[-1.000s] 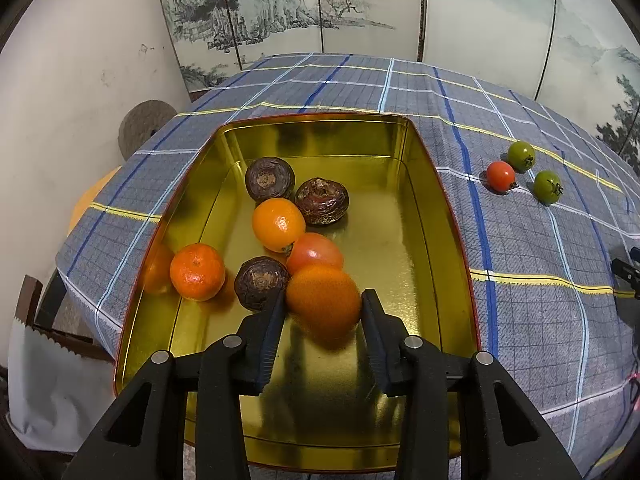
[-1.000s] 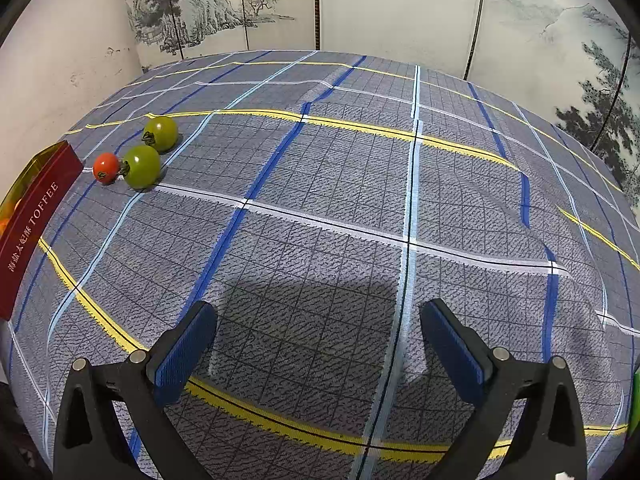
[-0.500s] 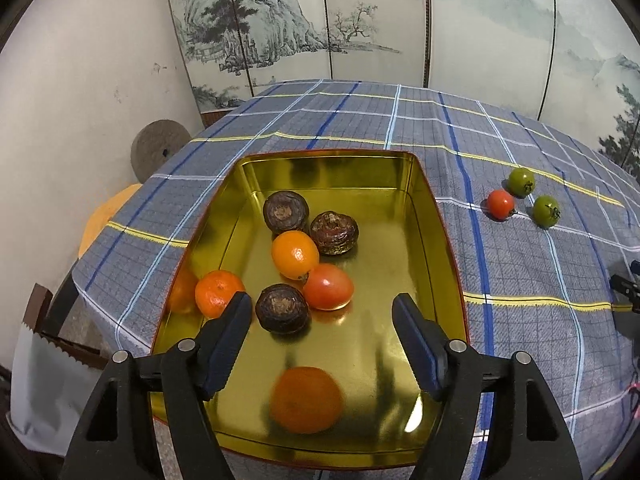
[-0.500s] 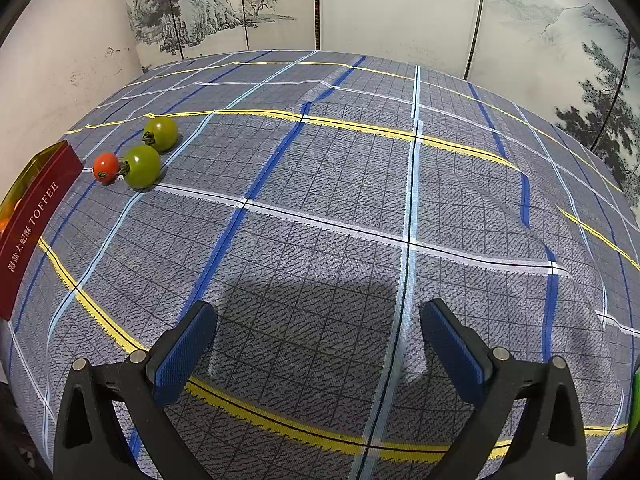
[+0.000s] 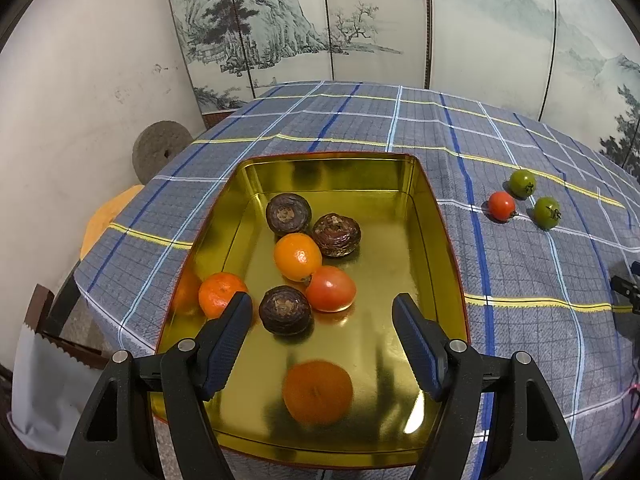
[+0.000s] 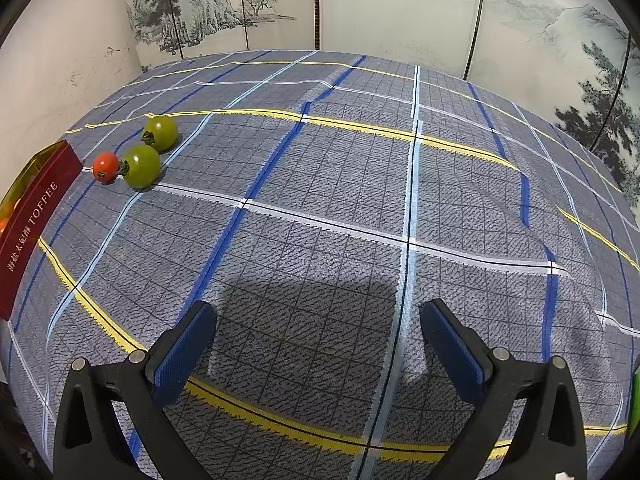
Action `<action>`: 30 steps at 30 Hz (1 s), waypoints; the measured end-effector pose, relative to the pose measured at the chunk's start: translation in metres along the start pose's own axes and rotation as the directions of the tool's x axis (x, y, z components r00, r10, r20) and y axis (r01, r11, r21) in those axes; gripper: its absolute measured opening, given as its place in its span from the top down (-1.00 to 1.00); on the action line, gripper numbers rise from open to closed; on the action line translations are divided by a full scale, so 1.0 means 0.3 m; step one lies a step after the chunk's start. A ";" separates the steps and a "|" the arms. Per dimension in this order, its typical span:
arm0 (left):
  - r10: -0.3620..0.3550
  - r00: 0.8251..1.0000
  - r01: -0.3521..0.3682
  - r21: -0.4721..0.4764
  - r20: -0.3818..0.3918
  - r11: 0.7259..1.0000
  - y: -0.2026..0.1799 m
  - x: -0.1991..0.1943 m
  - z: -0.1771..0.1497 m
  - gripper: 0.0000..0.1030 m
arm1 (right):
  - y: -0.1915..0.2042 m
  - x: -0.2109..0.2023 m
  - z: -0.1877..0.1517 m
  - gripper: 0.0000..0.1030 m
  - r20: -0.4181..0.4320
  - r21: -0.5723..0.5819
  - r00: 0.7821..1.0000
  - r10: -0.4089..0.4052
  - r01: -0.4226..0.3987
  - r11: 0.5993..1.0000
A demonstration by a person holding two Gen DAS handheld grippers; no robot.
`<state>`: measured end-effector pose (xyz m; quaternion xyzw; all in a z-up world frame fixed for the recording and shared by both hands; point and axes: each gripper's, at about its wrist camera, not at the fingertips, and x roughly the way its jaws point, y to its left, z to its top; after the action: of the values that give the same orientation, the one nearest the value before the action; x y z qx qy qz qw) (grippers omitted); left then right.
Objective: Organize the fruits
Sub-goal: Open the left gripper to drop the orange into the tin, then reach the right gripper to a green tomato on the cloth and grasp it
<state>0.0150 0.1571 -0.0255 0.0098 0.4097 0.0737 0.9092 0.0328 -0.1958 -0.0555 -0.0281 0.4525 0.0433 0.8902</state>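
A gold tin tray (image 5: 434, 216) on the plaid cloth holds several fruits: dark round ones (image 5: 289, 213), oranges (image 5: 297, 257), a red tomato (image 5: 331, 289). An orange (image 5: 318, 392) lies on the tray floor near its front edge, below my left gripper (image 5: 322, 326), which hovers open with nothing between its fingers. A red tomato (image 5: 501, 205) and two green tomatoes (image 5: 522, 183) (image 5: 547, 212) sit on the cloth to the right of the tray. My right gripper (image 6: 316, 326) stands open over bare cloth, far from those tomatoes (image 6: 141, 166).
The tray's red side (image 6: 30, 224) shows at the left edge of the right wrist view. A painted folding screen (image 5: 360, 20) stands behind the table. The table's edge drops off at the left, with a grey stone disc (image 5: 160, 152) by the wall.
My left gripper opened and let go of the orange, which dropped onto the tray floor near the front edge. The left gripper rose slightly. The right gripper stayed still.
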 end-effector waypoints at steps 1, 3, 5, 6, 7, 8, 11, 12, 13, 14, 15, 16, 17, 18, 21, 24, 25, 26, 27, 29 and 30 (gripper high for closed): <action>-0.001 1.000 0.001 -0.001 0.000 1.000 0.002 0.000 -0.001 -0.42 | 0.000 0.000 0.000 -0.99 0.000 0.000 1.000 0.000 0.000 1.000; 0.001 1.000 -0.001 -0.001 0.000 1.000 0.000 0.000 0.000 -0.42 | 0.000 0.000 0.000 -0.99 0.000 0.000 1.000 0.000 0.000 1.000; -0.005 1.000 0.005 -0.007 0.000 1.000 0.005 -0.002 -0.002 -0.42 | 0.001 0.000 0.000 -0.99 0.000 0.000 1.000 0.000 0.000 1.000; -0.006 1.000 0.006 -0.008 0.000 1.000 0.007 -0.004 0.000 -0.42 | 0.001 0.000 0.000 -0.99 0.000 0.000 1.000 -0.001 0.001 1.000; -0.005 1.000 0.005 -0.009 0.002 1.000 0.009 -0.006 -0.001 -0.42 | 0.001 0.000 0.000 -0.99 0.001 0.000 1.000 -0.003 0.003 1.000; -0.005 1.000 0.005 -0.007 0.002 1.000 0.007 -0.004 0.000 -0.42 | 0.001 0.001 0.000 -0.99 0.001 0.000 1.000 -0.003 0.003 1.000; -0.006 1.000 0.006 -0.006 0.001 1.000 0.010 -0.005 0.001 -0.42 | 0.002 0.001 0.000 -0.99 0.001 0.000 1.000 -0.002 0.002 1.000; -0.008 1.000 0.008 -0.006 -0.001 1.000 0.012 -0.007 0.003 -0.42 | 0.002 0.001 0.000 -0.99 0.002 0.000 1.000 -0.003 0.003 1.000; -0.011 1.000 0.011 -0.005 -0.002 1.000 0.013 -0.009 0.004 -0.42 | 0.003 0.000 0.000 -0.99 0.003 -0.002 1.000 -0.006 0.006 1.000; -0.014 1.000 0.014 -0.005 -0.002 1.000 0.015 -0.011 0.005 -0.42 | 0.007 -0.002 0.001 -0.89 0.006 -0.007 1.000 -0.007 0.007 1.000; -0.017 1.000 0.017 -0.006 -0.002 1.000 0.017 -0.015 0.006 -0.42 | 0.017 -0.009 0.005 -0.52 0.013 -0.016 1.000 -0.001 0.001 1.000; -0.019 1.000 0.019 -0.007 -0.002 1.000 0.019 -0.019 0.007 -0.42 | 0.039 -0.020 0.016 -0.29 0.017 -0.032 1.000 0.018 -0.017 0.999; -0.024 1.000 0.024 -0.010 -0.001 1.000 0.021 -0.021 0.008 -0.42 | 0.070 -0.036 0.033 -0.13 0.025 -0.055 0.999 0.044 -0.043 0.998; -0.032 0.999 0.032 -0.013 0.002 0.999 0.021 -0.028 0.010 -0.42 | 0.104 -0.054 0.050 -0.14 0.040 -0.081 0.996 0.076 -0.072 0.994; -0.042 0.999 0.042 -0.013 0.008 0.999 0.018 -0.039 0.014 -0.42 | 0.212 -0.085 0.108 -0.14 0.060 -0.163 0.984 0.167 -0.156 0.974; -0.050 0.999 0.050 -0.006 0.017 0.999 0.014 -0.057 0.019 -0.42 | 0.299 -0.069 0.163 -0.14 0.051 -0.222 0.970 0.238 -0.222 0.949; -0.050 0.999 0.050 -0.005 0.019 0.999 0.015 -0.059 0.020 -0.42 | 0.320 -0.058 0.177 -0.14 0.046 -0.238 0.969 0.243 -0.226 0.945; -0.050 0.999 0.050 -0.006 0.020 0.999 0.016 -0.061 0.022 -0.42 | 0.335 -0.045 0.187 -0.14 0.040 -0.252 0.968 0.247 -0.229 0.940; -0.053 0.998 0.053 -0.010 0.021 0.999 0.019 -0.065 0.026 -0.42 | 0.360 -0.026 0.207 -0.14 0.033 -0.270 0.965 0.261 -0.243 0.932; -0.061 0.998 0.061 -0.017 0.020 0.998 0.023 -0.066 0.031 -0.42 | 0.384 -0.004 0.230 -0.14 0.026 -0.285 0.961 0.275 -0.256 0.923; -0.065 0.998 0.065 -0.021 0.019 0.998 0.024 -0.065 0.036 -0.42 | 0.399 0.008 0.241 -0.14 0.024 -0.295 0.961 0.275 -0.256 0.921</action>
<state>0.0095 0.1619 -0.0033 -0.0126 0.4006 0.0485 0.9149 0.0800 -0.0701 -0.0162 -0.0947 0.4118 0.2302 0.8766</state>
